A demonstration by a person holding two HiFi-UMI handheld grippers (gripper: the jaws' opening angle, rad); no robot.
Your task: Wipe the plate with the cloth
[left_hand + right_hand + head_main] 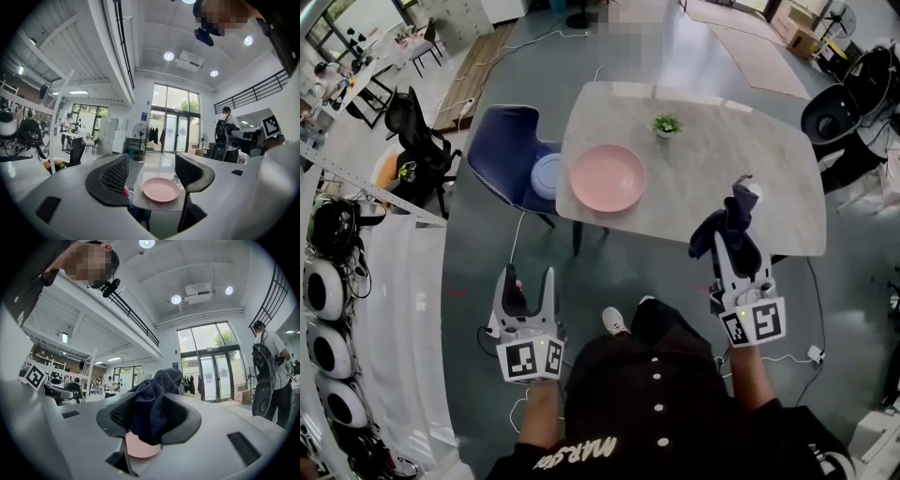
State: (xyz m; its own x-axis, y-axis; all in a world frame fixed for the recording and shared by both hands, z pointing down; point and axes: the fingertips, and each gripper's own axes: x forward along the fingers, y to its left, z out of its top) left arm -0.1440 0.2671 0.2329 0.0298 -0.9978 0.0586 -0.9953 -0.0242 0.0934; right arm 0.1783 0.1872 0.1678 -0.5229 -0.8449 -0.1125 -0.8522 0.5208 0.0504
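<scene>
holding the dark cloth (pixel 151 405) pinched tight in my right gripper (pixel 737 208), near the front edge of the table (pixel 722 150), with the pink plate (pixel 608 177) ahead and to its left. my left gripper (pixel 529 275) is spread wide and empty, short of the table, the plate well ahead of its jaws

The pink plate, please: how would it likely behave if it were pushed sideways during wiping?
The pink plate looks shallow and wide, so it probably won't tip. It lies on a smooth, glossy table, so it may slide under a sideways push. It sits near the table's edge, so a hard shove might send it off.
</scene>
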